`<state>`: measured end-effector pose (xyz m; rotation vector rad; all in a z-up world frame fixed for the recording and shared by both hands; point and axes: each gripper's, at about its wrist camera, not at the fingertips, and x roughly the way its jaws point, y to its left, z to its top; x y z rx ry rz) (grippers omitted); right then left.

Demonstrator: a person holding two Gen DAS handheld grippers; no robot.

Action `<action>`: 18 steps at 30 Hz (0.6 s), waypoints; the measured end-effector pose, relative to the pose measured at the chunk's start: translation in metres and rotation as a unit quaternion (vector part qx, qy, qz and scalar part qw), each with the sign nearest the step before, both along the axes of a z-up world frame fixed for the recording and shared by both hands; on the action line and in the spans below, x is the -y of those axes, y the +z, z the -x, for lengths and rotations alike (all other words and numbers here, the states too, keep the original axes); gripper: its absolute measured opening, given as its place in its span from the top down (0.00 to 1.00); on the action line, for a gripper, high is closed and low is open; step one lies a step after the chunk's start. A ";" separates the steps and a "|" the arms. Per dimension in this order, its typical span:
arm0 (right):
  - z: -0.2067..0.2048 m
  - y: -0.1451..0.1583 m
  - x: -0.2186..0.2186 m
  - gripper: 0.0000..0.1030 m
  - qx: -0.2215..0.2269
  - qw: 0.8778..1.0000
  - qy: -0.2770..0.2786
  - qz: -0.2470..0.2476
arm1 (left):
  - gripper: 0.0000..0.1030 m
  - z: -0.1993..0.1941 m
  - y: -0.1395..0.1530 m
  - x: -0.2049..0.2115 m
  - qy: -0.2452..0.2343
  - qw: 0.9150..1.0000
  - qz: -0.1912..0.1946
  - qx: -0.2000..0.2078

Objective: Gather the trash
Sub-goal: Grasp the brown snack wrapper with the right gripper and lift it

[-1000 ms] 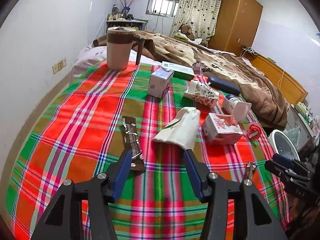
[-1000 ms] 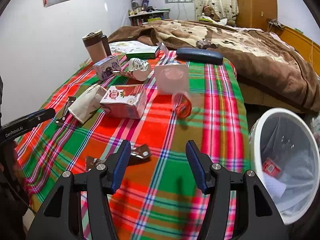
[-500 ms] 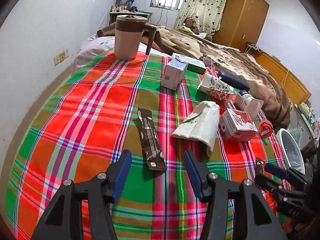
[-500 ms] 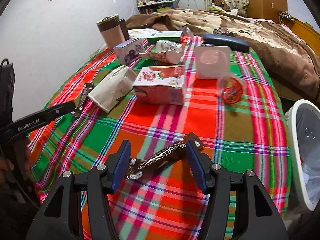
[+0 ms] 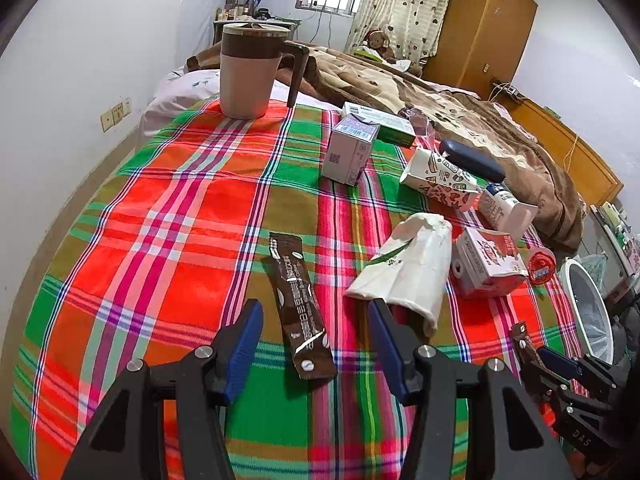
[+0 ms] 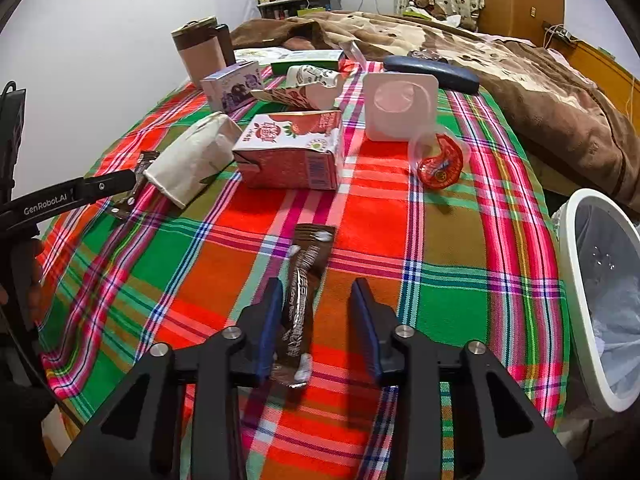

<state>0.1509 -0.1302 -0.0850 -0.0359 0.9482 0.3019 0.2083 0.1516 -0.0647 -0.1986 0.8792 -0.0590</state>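
On the plaid cloth (image 5: 168,208) a brown snack wrapper (image 5: 300,300) lies flat, its near end between the fingertips of my left gripper (image 5: 315,312), which is open and clear of it. A second brown wrapper (image 6: 304,280) lies lengthwise between the jaws of my right gripper (image 6: 318,286). Those jaws are closing: the left pad (image 6: 272,312) is against the wrapper's edge, the right one still stands apart. A white trash bin (image 6: 576,272) with a clear liner stands beside the bed on the right.
Beyond the wrappers lie a white paper bag (image 5: 404,272), a red strawberry carton (image 6: 292,152), a red-lidded cup (image 6: 440,160), a white tub (image 6: 400,106), a patterned paper cup (image 5: 440,180) and a purple carton (image 5: 348,152). A brown-lidded mug (image 5: 248,76) stands at the far end.
My left gripper has come forward until the brown wrapper's end lies between its fingertips. My right gripper's jaws have narrowed around the other wrapper, which now lies lengthwise between them.
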 end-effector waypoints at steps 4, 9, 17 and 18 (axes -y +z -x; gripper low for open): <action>-0.002 0.000 -0.003 0.72 0.002 1.000 0.002 0.009 | 0.47 -0.009 -0.004 -0.002 0.009 1.000 -0.001 -0.010; -0.005 0.000 -0.002 0.76 0.002 1.000 0.002 0.009 | 0.47 -0.019 -0.009 -0.003 0.018 1.000 -0.006 -0.018; -0.008 -0.001 0.000 0.80 0.001 1.000 0.002 0.005 | 0.53 -0.030 -0.016 -0.002 0.034 0.998 -0.041 -0.025; -0.008 -0.001 0.000 0.80 0.001 1.000 0.001 0.004 | 0.56 -0.030 -0.016 -0.003 0.035 0.998 -0.044 -0.024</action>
